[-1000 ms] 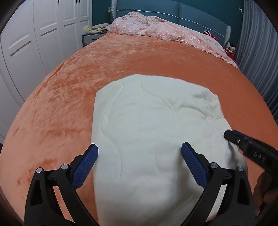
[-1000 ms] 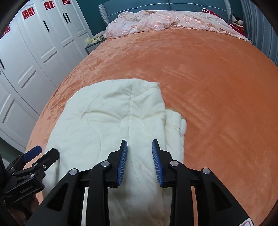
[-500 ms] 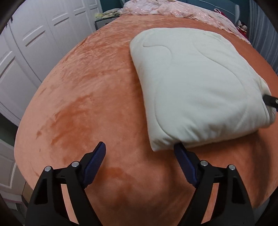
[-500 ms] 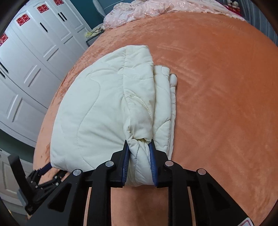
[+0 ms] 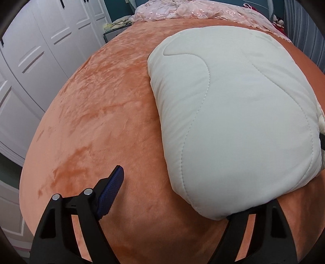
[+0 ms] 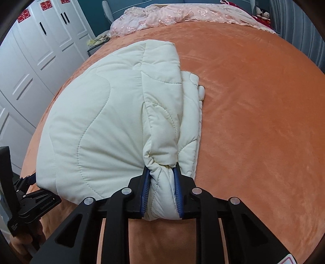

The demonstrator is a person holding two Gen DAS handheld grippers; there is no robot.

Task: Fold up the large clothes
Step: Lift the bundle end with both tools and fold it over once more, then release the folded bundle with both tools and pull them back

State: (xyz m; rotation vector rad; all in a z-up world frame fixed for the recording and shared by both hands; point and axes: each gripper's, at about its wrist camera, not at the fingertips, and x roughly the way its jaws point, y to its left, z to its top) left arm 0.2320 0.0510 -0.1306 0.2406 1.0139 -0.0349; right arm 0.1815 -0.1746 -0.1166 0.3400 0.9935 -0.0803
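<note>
- Right tool: blue pads clamped on a bunched fold of the cream quilted garment at its near right corner; padding squeezed tight between the pads.
- Left tool: jaws wide apart. Left blue pad sits over bare bedspread; the right finger is hidden under the garment's near left corner. Cannot tell whether that finger touches the fabric; nothing pinched between the pads.
- The left tool also shows at the lower left edge of the right wrist view, at the garment's left near corner.
- Garment: folded into a thick, roughly rectangular bundle, wavy stitch lines on top, lying on the orange bedspread near the bed's foot edge and toward its left side. Extra folded layers stick out along the bundle's right side.
- Beyond: bare orange bedspread to the right and behind the bundle.
- Far end: crumpled pink lace cover along the head edge of the bed.
- Left of bed: white wardrobe doors.
</note>
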